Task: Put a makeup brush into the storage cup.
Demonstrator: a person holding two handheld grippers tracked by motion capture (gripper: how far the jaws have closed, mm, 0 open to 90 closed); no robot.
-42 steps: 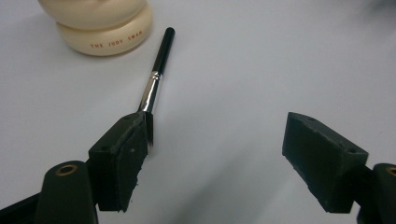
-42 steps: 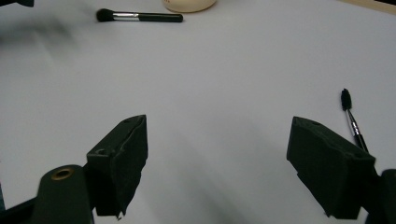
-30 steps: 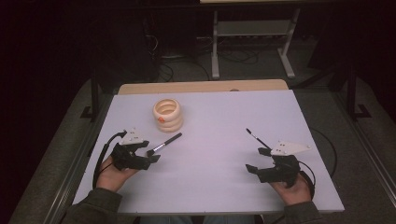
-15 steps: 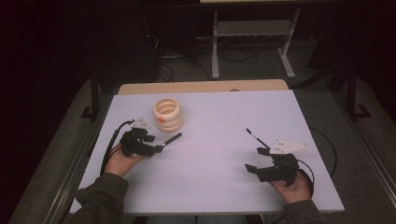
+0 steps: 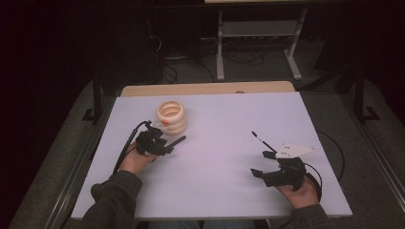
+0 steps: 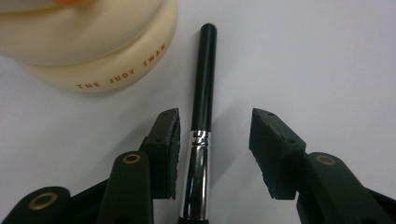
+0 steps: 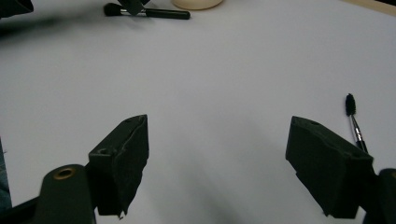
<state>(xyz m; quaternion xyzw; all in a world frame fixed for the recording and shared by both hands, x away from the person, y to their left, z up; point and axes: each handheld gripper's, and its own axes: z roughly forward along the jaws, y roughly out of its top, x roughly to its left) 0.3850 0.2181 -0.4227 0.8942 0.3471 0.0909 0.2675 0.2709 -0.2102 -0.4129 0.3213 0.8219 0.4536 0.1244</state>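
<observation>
The left gripper point(image 5: 165, 143) sits low over the white table point(image 5: 229, 124), just in front of a cream ribbed pot point(image 5: 172, 117), with a black-handled makeup brush point(image 5: 177, 140) running between its two jaws. In the left gripper view the brush point(image 6: 201, 93) lies lengthwise along the gap: its shiny metal ferrule lies level with the jaw pads, and its black handle reaches on past the jaw tips. The jaws have just been closing on it. The left-hand pad point(image 6: 172, 154) sits right against the ferrule, perhaps just touching, while the pad on the other side stands clearly apart from it, white table showing between. So the gripper point(image 6: 215, 126) is part-closed around the brush, not clamped on it. The brush lies flat on the table, its handle end close beside the pot point(image 6: 88, 46), whose base reads "THE JUDY SWAN"; brush and pot do not touch.

The right gripper point(image 5: 270, 164) rests in the person's right hand near the front edge of the table, well apart from the left one. In the right gripper view its jaws point(image 7: 217, 135) stand wide, nothing between them. A thin spoolie brush point(image 7: 353, 123) lies on the table just beyond the right-hand jaw; in the high view it point(image 5: 262, 141) points away from that gripper.
</observation>
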